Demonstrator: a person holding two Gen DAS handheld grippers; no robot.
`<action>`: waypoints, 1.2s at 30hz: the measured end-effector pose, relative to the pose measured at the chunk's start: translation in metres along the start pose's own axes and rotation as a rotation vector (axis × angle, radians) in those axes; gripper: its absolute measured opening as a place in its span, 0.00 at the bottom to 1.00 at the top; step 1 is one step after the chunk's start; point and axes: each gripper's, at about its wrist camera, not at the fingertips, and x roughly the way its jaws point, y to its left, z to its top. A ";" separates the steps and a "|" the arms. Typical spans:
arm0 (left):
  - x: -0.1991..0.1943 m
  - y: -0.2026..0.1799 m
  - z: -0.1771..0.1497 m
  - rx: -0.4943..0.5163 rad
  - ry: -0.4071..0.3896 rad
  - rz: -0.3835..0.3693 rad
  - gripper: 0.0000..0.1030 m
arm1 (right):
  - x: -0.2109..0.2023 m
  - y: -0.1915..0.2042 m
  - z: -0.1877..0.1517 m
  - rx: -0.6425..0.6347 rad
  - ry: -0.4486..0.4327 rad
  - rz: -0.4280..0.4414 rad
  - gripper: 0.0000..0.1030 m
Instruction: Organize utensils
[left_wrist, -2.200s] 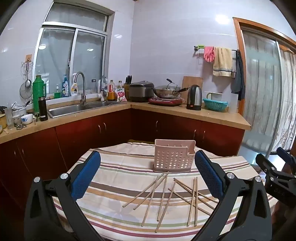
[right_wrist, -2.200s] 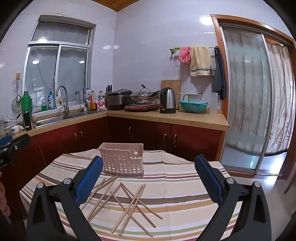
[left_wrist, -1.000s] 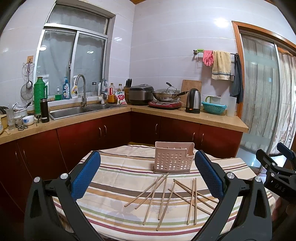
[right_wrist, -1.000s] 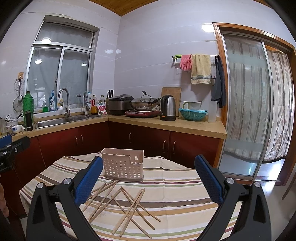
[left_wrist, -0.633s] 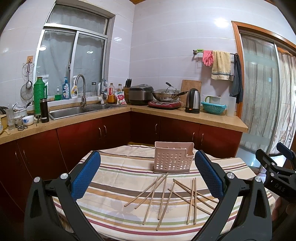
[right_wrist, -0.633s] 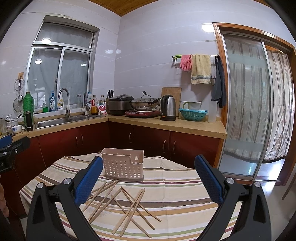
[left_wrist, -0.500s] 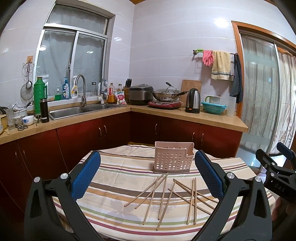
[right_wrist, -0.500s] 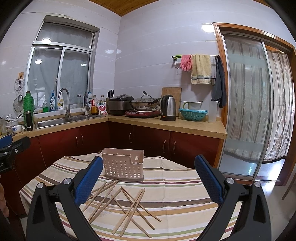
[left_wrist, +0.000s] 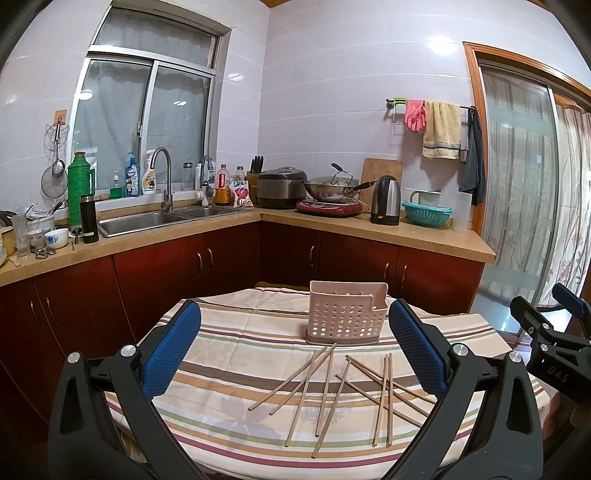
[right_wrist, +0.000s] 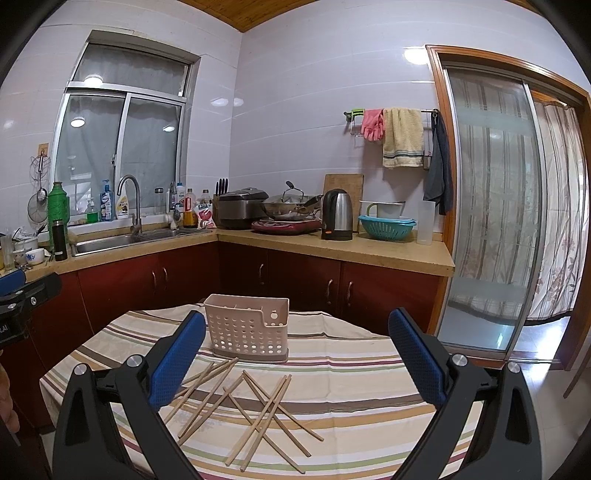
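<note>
Several wooden chopsticks (left_wrist: 325, 391) lie scattered on a striped tablecloth (left_wrist: 240, 354); they also show in the right wrist view (right_wrist: 258, 402). A pink perforated utensil holder (left_wrist: 345, 313) stands upright just behind them, also in the right wrist view (right_wrist: 246, 327). My left gripper (left_wrist: 295, 350) is open and empty, held above the table's near edge. My right gripper (right_wrist: 295, 354) is open and empty, also short of the chopsticks. The right gripper shows at the right edge of the left wrist view (left_wrist: 546, 339).
The round table (right_wrist: 369, 373) stands in front of red cabinets (left_wrist: 221, 266) with a counter holding a sink (left_wrist: 147, 218), kettle (left_wrist: 386, 201), wok (left_wrist: 332, 184) and bottles. A glass sliding door (right_wrist: 491, 206) is at the right.
Both views have tilted slightly upward since 2.2 s ago, so the table sits lower in the frames. In the last second nothing has visibly moved. Both grippers stay open.
</note>
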 end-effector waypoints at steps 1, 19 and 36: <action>0.000 0.000 0.000 0.000 0.000 0.000 0.96 | 0.000 0.000 0.000 0.001 0.001 0.001 0.94; 0.000 0.000 -0.001 -0.001 0.000 0.002 0.96 | 0.000 0.002 -0.002 -0.001 0.000 -0.002 0.94; 0.056 0.016 -0.056 0.028 0.110 0.014 0.96 | 0.050 -0.011 -0.055 -0.021 0.094 0.005 0.94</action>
